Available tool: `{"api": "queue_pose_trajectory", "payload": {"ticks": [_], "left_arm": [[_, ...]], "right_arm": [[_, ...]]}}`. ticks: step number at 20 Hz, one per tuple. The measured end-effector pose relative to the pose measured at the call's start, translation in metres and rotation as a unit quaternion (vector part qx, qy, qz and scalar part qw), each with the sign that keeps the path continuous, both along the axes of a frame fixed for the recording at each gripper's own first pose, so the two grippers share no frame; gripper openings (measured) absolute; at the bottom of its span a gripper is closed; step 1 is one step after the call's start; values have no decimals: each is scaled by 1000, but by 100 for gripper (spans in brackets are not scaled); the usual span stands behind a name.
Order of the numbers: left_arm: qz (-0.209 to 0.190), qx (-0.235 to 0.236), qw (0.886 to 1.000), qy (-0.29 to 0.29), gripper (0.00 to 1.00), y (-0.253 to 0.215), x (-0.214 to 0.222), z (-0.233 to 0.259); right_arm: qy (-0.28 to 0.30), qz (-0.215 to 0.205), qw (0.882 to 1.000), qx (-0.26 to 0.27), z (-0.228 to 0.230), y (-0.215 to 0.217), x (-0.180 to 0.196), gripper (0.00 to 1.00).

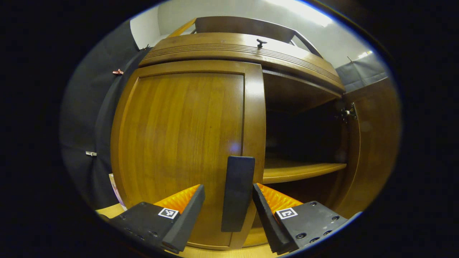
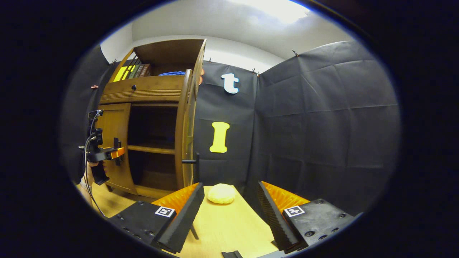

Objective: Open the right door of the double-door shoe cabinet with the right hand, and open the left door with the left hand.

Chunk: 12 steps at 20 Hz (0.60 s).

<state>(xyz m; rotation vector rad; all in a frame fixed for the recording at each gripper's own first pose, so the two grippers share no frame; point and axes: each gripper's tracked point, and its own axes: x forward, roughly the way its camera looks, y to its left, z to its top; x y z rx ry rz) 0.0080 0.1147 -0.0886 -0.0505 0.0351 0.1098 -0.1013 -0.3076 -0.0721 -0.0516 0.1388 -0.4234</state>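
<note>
The wooden shoe cabinet (image 1: 200, 46) stands close in the left gripper view. Its left door (image 1: 179, 136) is closed. That door's black bar handle (image 1: 237, 200) stands between the fingers of my left gripper (image 1: 227, 191), which is open; the right finger is near or on the handle and the left finger is apart from it. The right door (image 1: 373, 143) is swung wide open. In the right gripper view it shows edge-on (image 2: 186, 136) with its handle (image 2: 192, 161). My right gripper (image 2: 229, 202) is open and holds nothing, back from the cabinet over the table. A hand holds the left gripper (image 2: 116, 152) at the left door.
Inside the cabinet a wooden shelf (image 1: 301, 170) shows in the dark. A drawer with a small knob (image 1: 261, 43) sits above the doors, with books (image 2: 131, 71) on top. A yellow round object (image 2: 221, 193) lies on the light wooden table (image 2: 229, 229).
</note>
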Motion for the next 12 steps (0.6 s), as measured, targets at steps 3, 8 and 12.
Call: {"api": "queue_pose_trajectory", "payload": {"ticks": [3, 8, 12], "left_arm": [[-18, -19, 1000, -7, 60, -7, 6, 1], [-30, -18, 999, 1, 37, -7, 2, 0], [-56, -40, 998, 13, 36, -8, -15, 2]], "right_arm": [[5, -11, 1000, -9, 0, 1, -2, 95], [-6, -10, 1000, -15, 12, 15, -7, 94], [-9, -3, 1000, -12, 18, 32, -17, 94]]}}
